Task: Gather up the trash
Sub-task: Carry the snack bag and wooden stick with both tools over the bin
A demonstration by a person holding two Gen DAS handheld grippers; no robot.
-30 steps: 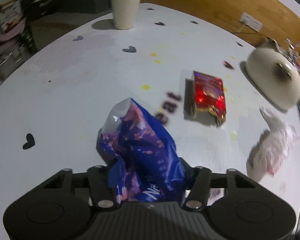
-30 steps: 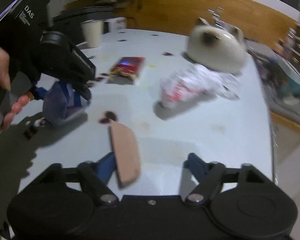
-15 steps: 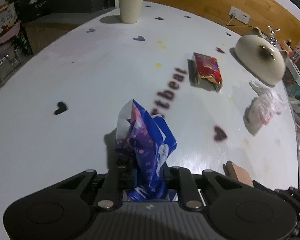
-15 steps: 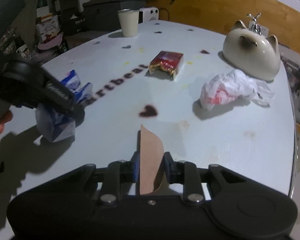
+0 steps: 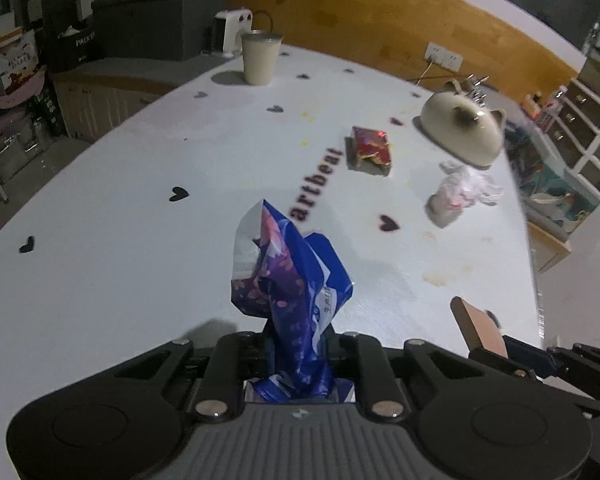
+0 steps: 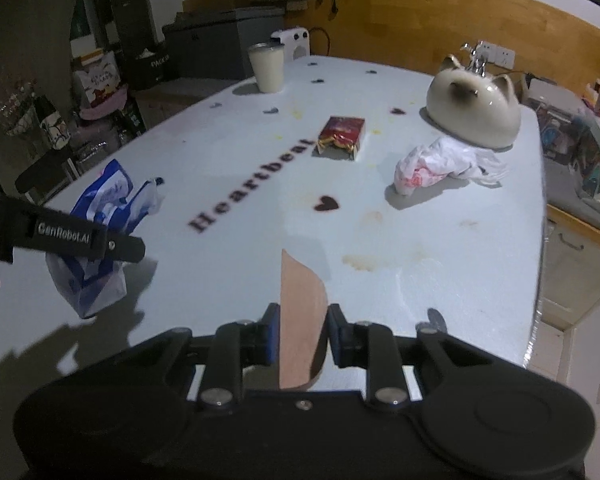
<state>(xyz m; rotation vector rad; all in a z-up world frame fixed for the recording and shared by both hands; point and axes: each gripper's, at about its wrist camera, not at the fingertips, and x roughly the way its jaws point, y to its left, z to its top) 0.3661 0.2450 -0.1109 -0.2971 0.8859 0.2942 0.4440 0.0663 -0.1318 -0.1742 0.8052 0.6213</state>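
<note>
My left gripper [image 5: 298, 340] is shut on a crumpled blue and purple wrapper [image 5: 288, 280] and holds it above the white table [image 5: 120, 216]; the wrapper also shows in the right wrist view [image 6: 100, 236]. My right gripper [image 6: 300, 336] is shut on a flat tan piece of card [image 6: 300, 320], also seen at the lower right of the left wrist view [image 5: 480, 330]. A red snack packet [image 6: 342, 136] and a crumpled white plastic bag [image 6: 440, 164] lie farther out on the table.
A cream cat-shaped dome [image 6: 474, 108] stands at the far right of the table, behind the bag. A cream cup [image 6: 266, 68] stands at the far edge. The table's right edge [image 6: 540, 220] drops off toward cabinets. Brown stains mark the table near my right gripper.
Both grippers closed on their items, the left on the blue wrapper and the right on the tan card, then lifted and pulled back from the table.
</note>
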